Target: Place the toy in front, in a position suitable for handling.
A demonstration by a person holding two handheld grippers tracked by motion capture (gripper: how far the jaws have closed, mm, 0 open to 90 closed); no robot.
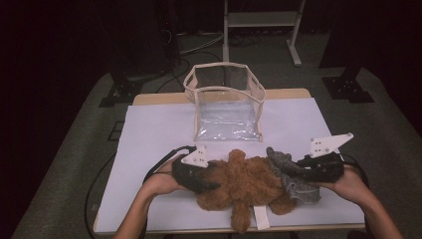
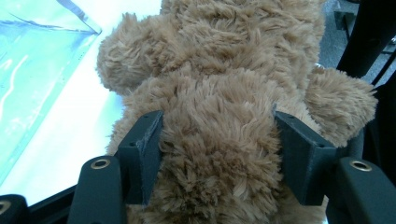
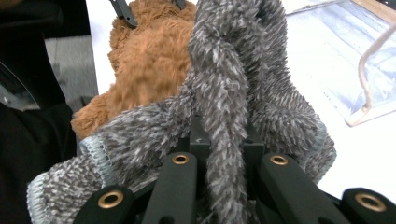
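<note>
Left claw [image 1: 206, 180] is gripping the brown teddy bear [image 1: 244, 184] around its body, pads pressing into fur. Right claw [image 1: 298, 169] is clenching a fold of the grey fuzzy cloth [image 1: 293, 181] draped on the bear's right side. Both are lying on the white tabletop [image 1: 149, 134] near the person's edge. One bear, one cloth, one clear bag [image 1: 226, 102] standing open behind them, nothing visible inside. Dark room around.

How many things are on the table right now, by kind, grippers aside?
Brown plush bear, clamped by the left gripper: 1
Grey fuzzy cloth, pinched in the right gripper: 1
Clear plastic bag, standing open: 1
Total: 3
</note>
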